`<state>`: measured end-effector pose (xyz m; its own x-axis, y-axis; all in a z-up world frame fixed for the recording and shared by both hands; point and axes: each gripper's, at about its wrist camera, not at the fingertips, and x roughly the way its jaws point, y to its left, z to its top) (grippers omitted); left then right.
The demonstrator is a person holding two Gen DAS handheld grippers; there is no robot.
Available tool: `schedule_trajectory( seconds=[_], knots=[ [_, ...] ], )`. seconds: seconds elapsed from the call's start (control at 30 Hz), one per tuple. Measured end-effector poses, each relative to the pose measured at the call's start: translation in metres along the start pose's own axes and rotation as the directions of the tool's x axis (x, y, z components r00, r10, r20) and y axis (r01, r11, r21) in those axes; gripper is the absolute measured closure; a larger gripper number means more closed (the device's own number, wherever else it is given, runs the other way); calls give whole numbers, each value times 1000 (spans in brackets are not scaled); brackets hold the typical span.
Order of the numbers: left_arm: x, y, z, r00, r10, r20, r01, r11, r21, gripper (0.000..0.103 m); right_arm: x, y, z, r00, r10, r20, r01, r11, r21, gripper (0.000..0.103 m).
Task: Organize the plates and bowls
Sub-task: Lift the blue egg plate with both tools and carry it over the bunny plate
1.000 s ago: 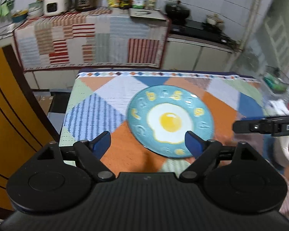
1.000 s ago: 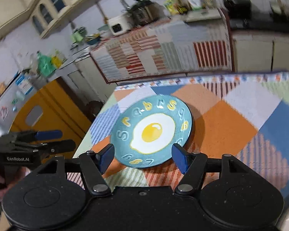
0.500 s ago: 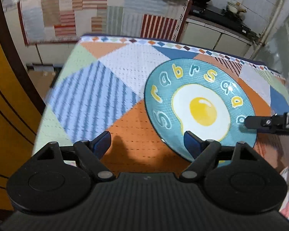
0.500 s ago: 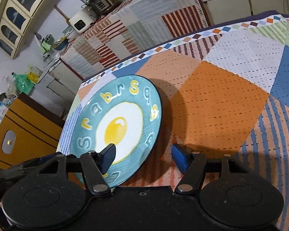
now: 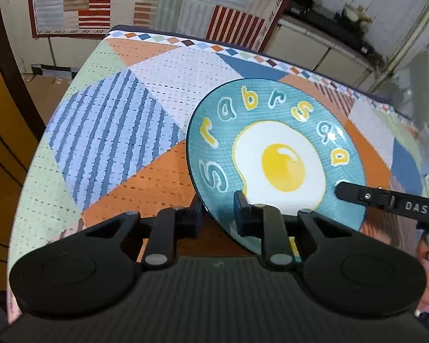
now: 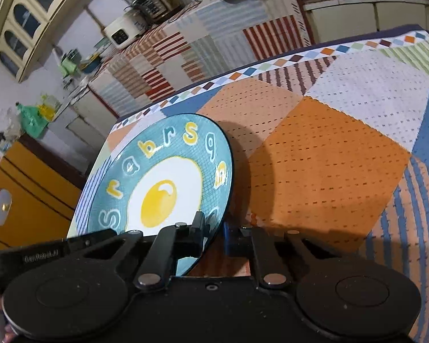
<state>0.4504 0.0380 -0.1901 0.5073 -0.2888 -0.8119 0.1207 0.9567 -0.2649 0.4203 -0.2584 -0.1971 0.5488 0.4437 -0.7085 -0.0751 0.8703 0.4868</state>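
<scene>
A teal plate [image 5: 274, 154] with a fried-egg picture and yellow letters lies on the patchwork tablecloth [image 5: 108, 131]. My left gripper [image 5: 217, 214] is shut on the plate's near left rim, one finger above and one below. My right gripper [image 6: 214, 234] is shut on the plate's [image 6: 163, 188] near right rim in the same way. The right gripper's finger also shows at the right in the left wrist view [image 5: 386, 200]. The plate looks tilted in the right wrist view.
The table's left edge borders a yellow cabinet [image 6: 23, 200]. Behind the table stands a counter draped in striped cloth [image 6: 186, 45] with a rice cooker [image 6: 123, 28] and pots. A stove top [image 5: 323, 14] is at the back right.
Both grippers moved down and in to the plate's near rim and closed on it, the left from the left side, the right from the right side.
</scene>
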Motion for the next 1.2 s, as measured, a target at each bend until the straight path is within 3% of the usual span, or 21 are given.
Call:
schedule_trajectory(
  seconds=[0.17,0.53,0.8,1.2],
  knots=[
    [-29,-12,-8,1000,3,21,-4,997,73,83,-19,9,-2,1000,8,-22,-9,998,-61,85],
    [-119,-45,-29,999,-21,49,13,988,153,83,-104,35,-29,998,45,43,-39,991,-126,83],
    [-177,-80,-55,993,-102,66,85,970,229,83,-182,44,-56,994,41,98,-25,987,-159,81],
    [-188,-126,-115,983,-182,20,168,943,286,82,-250,22,-108,995,-42,93,55,988,-143,80]
  ],
)
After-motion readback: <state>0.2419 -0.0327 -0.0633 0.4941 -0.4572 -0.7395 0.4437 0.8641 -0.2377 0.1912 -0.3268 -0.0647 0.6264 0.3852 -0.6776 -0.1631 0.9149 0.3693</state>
